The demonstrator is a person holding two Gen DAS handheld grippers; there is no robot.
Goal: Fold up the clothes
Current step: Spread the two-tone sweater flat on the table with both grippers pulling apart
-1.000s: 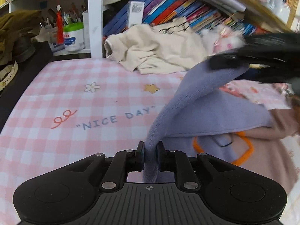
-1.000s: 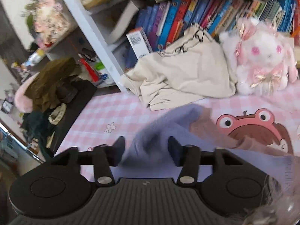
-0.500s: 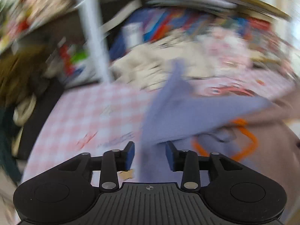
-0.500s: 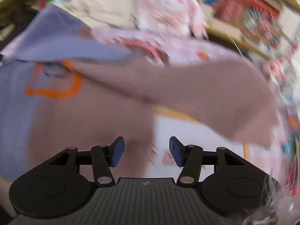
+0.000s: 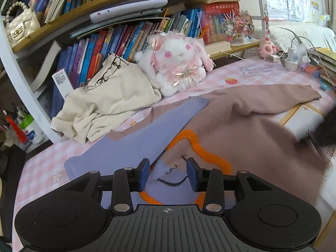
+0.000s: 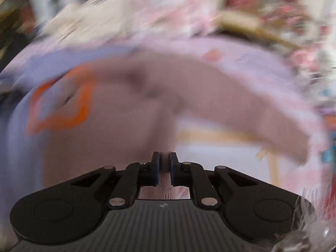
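Sweater (image 5: 241,130): spread on desk (image 5: 40,168)
Behind sweater: crumpled garment (image 5: 111,103) left, plush rabbit (image 5: 178,63) right
Behind those: bookshelf (image 5: 130,35)

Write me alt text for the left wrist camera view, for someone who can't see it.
The open left gripper hovers over a purple and brown sweater with an orange outline, spread on a pink checked cloth. Behind it lie a crumpled cream garment, a white plush bunny and shelves of books.
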